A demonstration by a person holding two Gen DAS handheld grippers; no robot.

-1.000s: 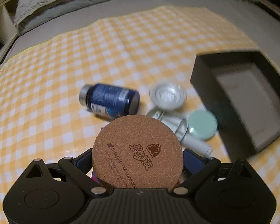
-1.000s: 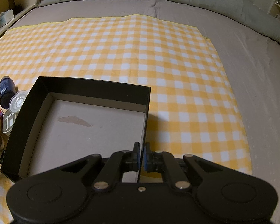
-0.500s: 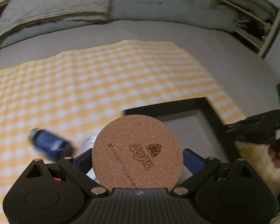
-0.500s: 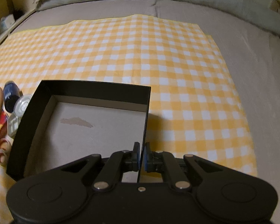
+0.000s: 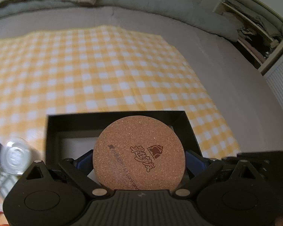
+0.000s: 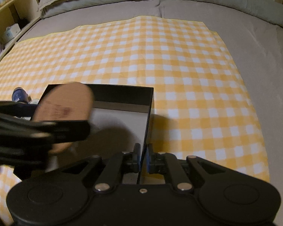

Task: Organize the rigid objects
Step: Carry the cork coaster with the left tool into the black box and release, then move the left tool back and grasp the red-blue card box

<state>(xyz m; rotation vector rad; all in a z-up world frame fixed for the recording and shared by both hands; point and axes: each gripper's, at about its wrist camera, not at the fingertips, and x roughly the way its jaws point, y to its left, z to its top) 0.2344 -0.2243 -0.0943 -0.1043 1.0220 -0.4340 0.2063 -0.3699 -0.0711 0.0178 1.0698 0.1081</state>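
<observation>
Left wrist view: the left gripper pinches a round cork coaster between its blue pads, and the coaster hangs over the open black box. Left of the box lie a clear plastic lid and a white plastic piece under it, both blurred. The box stands on a yellow checked cloth spread over a grey bed; behind the cloth are pillows, and right of the bed an open shelf.

Right wrist view: the right gripper has its jaws pressed on the right wall of the black box. The left gripper, blurred, covers the left part of the box and holds the cork coaster above its pale floor. A dark blue bottle lies just left of the box on the cloth.
</observation>
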